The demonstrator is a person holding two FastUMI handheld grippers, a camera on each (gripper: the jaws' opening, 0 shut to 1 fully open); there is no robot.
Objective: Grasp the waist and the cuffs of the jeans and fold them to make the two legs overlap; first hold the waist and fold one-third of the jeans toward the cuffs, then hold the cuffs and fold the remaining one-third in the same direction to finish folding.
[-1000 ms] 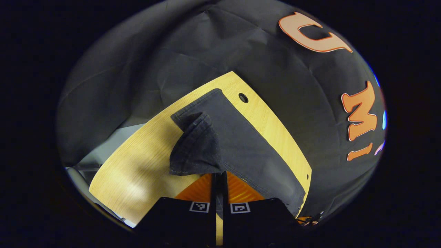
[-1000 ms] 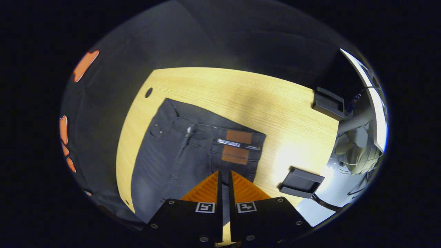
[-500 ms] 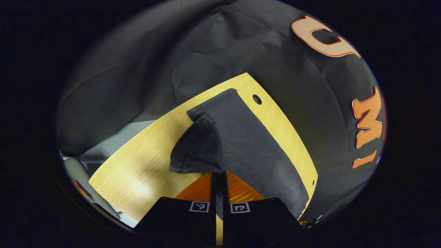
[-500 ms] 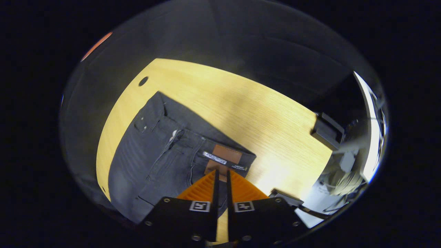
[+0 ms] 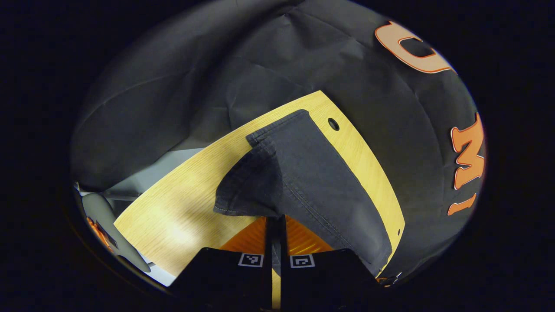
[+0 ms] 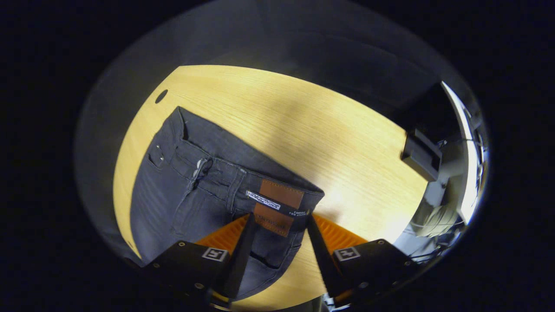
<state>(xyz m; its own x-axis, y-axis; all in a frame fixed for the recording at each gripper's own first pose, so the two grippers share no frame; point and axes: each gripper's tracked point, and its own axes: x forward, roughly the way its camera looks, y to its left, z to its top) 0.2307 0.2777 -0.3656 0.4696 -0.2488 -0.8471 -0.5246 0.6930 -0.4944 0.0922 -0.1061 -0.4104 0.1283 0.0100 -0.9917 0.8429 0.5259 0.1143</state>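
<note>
The dark grey denim jeans (image 6: 186, 186) lie flat on the light wooden worktop (image 6: 303, 130), near its edge by the black cloth wall. In the right gripper view the waist end lies nearest the camera, with a brown leather patch (image 6: 277, 206) on the waistband, and the waistband runs away toward a small round hole (image 6: 161, 96) in the worktop. The right gripper (image 6: 277, 234) has its fingers spread wide, one on each side of the waistband corner that carries the patch; neither finger visibly presses on the cloth. Two dark box-shaped objects (image 6: 420, 154) sit at the far right edge of the worktop.

In the left gripper view the leg end of the jeans (image 5: 312, 182) stretches lengthwise away from the camera along the worktop's (image 5: 182, 203) edge, toward the round hole (image 5: 333, 124). The left gripper (image 5: 275, 223) has its fingers pressed together on a cuff (image 5: 249, 190), which is lifted off the worktop and folds over to the left, its stitched hem hanging just above the wood.
</note>
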